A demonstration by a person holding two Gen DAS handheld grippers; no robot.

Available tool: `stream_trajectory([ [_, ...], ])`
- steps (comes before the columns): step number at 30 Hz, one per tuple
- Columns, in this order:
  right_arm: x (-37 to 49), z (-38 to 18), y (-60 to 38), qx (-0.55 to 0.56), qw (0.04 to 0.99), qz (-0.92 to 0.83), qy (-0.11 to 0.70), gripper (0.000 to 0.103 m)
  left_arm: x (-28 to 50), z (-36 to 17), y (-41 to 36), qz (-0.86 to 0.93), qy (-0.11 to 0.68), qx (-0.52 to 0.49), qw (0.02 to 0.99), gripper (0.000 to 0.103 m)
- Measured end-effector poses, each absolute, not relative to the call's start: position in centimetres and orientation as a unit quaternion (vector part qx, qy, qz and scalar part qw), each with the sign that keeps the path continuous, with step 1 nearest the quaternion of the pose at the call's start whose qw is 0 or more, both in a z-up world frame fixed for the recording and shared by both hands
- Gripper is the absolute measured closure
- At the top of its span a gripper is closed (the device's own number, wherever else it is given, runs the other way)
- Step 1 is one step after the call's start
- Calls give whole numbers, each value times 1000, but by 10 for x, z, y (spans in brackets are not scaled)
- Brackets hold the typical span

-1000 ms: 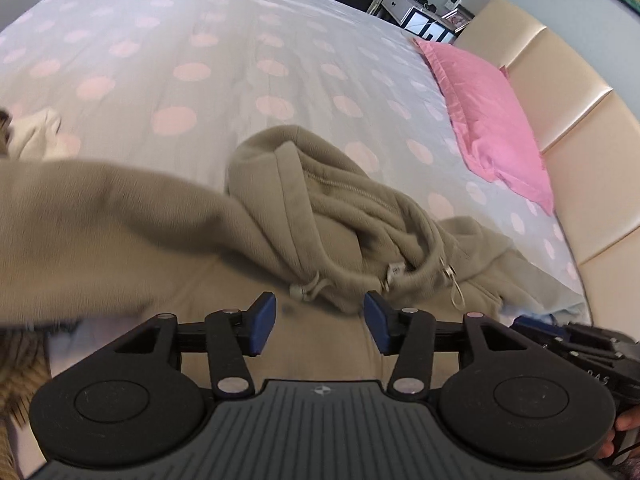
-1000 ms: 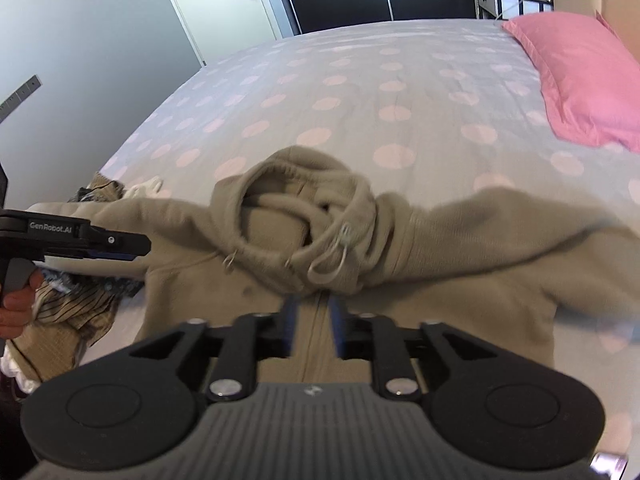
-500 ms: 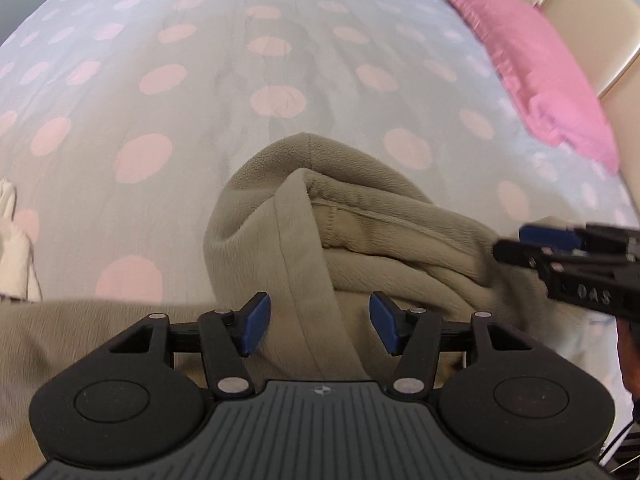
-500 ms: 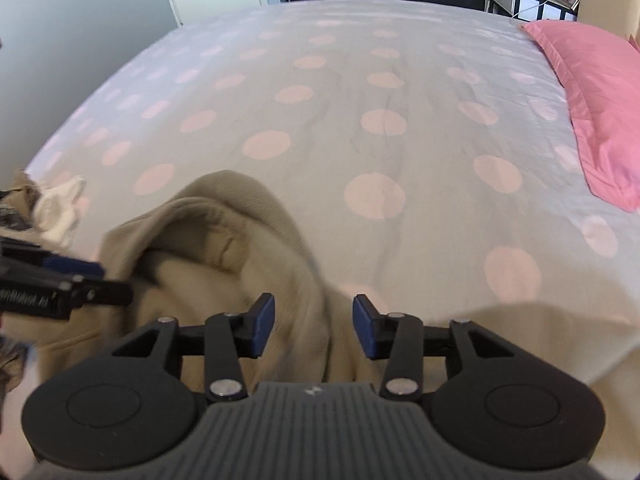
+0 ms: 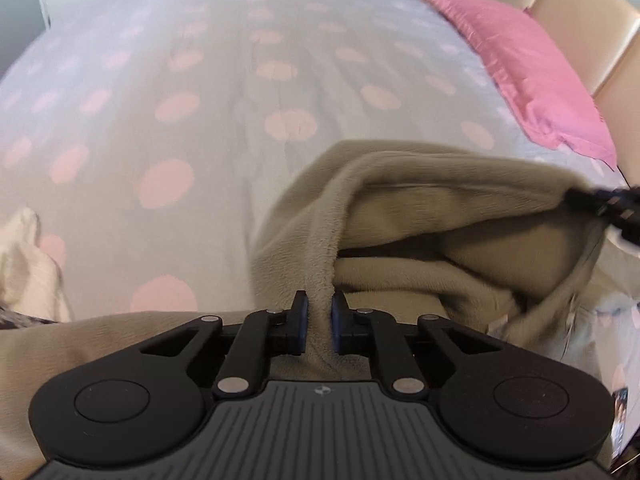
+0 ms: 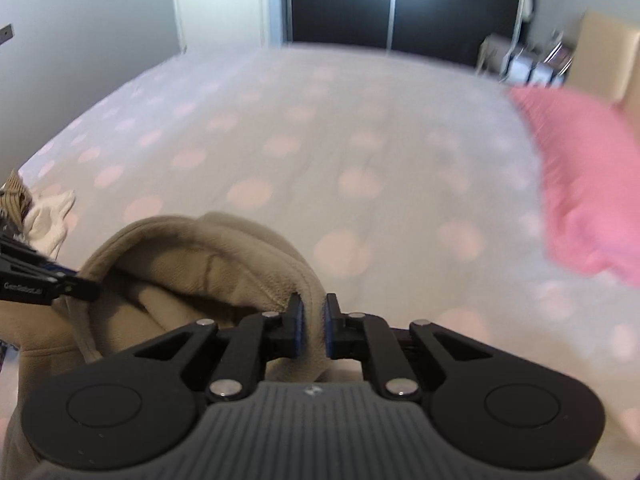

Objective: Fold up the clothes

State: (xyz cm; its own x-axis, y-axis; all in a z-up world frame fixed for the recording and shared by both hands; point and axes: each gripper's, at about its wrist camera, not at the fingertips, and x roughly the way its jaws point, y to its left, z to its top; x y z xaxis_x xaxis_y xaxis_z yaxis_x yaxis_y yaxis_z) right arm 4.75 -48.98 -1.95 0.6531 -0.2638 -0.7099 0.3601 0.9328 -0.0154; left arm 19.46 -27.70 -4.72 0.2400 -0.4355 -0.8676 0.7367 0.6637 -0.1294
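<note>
Now both tongs, left tongs (image 5: 319, 322) and right tongs (image 6: 313, 326), pinch the hoodie (image 5: 440, 232) hood.

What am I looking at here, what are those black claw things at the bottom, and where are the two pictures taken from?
Each picture comes from a camera on a handheld two-finger gripper, looking forward along its fingers. A person holds one in each hand; there is no robot arm. The left gripper and the right gripper have both just closed, each pinching the hood of a beige hoodie. It lies on a bed with a pale sheet with pink dots. A pink pillow sits to the right, and other clothes lie at the left edge.
</note>
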Motion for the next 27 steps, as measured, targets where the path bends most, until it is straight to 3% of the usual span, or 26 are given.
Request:
stream_trajectory([
  [7,-54,1,-475,71,908,-204,359,92,138,-19,-245,-440,428,196,764,94],
  [13,-104,-51,-442,79,892,-196,398,92,75,-46,-231,-463,382,288,747,94],
  [19,-115,-99,-431,103,878,-184,430,90,60,-91,-223,-449,383,301,749,93],
  [22,-120,-95,-429,101,883,-177,423,81,57,-91,-214,-452,381,294,751,87],
  [24,-126,-85,-427,101,892,-172,406,68,50,-83,-210,-461,369,300,750,82],
  [27,-134,-68,-420,95,909,-160,373,62,39,-66,-200,-482,342,294,751,66],
])
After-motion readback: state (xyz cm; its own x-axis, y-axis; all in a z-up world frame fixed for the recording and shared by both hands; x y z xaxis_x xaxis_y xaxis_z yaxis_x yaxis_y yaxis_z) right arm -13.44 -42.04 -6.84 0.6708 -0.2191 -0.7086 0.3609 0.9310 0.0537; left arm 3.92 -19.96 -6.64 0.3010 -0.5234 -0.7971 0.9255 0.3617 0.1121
